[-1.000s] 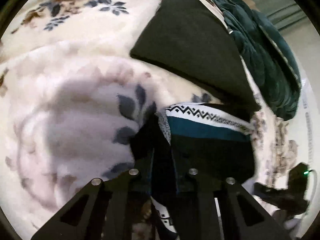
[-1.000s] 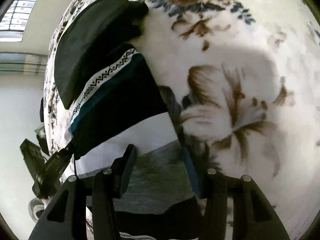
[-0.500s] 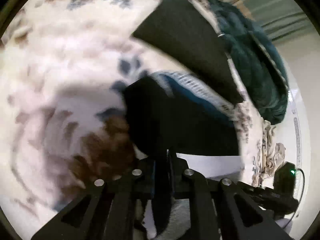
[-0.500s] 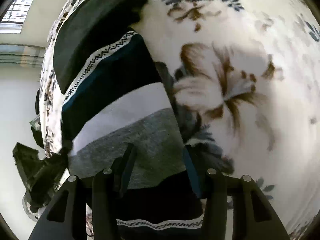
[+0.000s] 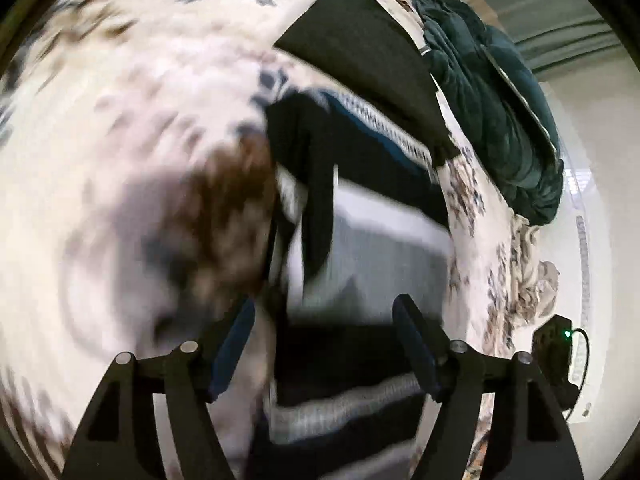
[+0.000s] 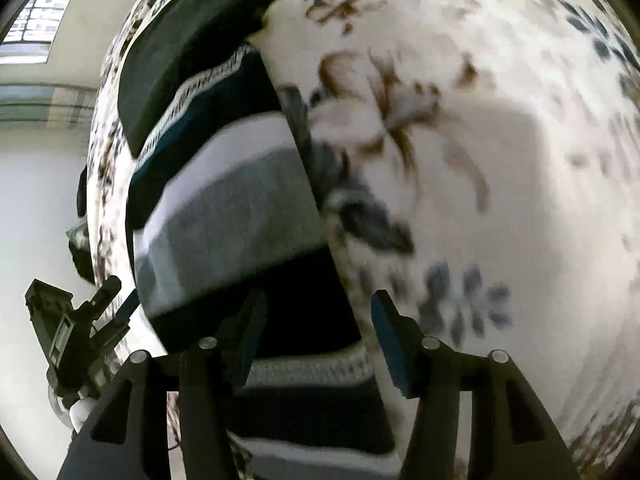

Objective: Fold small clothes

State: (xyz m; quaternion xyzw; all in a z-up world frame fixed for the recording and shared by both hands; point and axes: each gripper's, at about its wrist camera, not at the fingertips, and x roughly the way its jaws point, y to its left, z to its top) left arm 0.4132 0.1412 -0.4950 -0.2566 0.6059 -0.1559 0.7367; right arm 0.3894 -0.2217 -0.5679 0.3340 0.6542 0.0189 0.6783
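Observation:
A striped knit garment [image 5: 372,240] with black, teal, white and grey bands and a zigzag trim lies flat on the floral blanket [image 5: 120,140]. It also shows in the right wrist view [image 6: 240,200]. My left gripper [image 5: 324,340] is open just above its near end, holding nothing. My right gripper [image 6: 316,332] is open over the garment's near right edge, also empty. A folded black garment [image 5: 360,52] lies just beyond the striped one, and shows in the right wrist view [image 6: 188,44] too.
A crumpled dark green garment [image 5: 500,100] lies at the far right of the bed. The other gripper [image 6: 76,332] shows at the lower left of the right wrist view. A black device with a green light [image 5: 560,344] sits past the bed's right edge.
My left gripper opened and let go of the striped garment, which now lies spread longer on the blanket. Both grippers pulled back toward the near end.

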